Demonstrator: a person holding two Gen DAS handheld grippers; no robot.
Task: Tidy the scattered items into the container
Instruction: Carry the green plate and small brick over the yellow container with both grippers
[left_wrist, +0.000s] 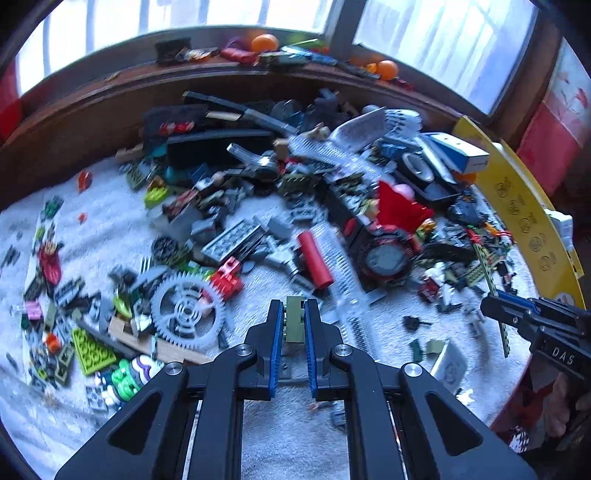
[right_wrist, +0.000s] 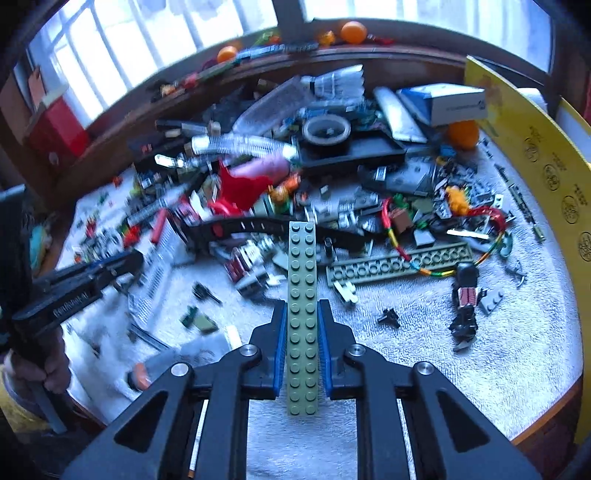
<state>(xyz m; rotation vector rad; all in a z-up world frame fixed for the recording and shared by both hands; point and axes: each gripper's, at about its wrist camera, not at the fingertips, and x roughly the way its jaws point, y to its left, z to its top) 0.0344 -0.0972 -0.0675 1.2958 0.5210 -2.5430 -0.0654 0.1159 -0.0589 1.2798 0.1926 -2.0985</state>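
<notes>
Olive-green, both loads. Left gripper: jaws closed on a short olive brick, studs blurred, held upright between the blue pads above the white towel that covers the counter; grey gear wheel lies just left of it. Right gripper: jaws clamped on a long olive plate, two studs wide, its long axis running straight ahead along the fingers and sticking well past the tips toward the clutter. A second olive plate lies flat to the right. Container not clearly identifiable; the yellow-walled box standing along the right edge is my guess, so the right gripper sits nearer it.
</notes>
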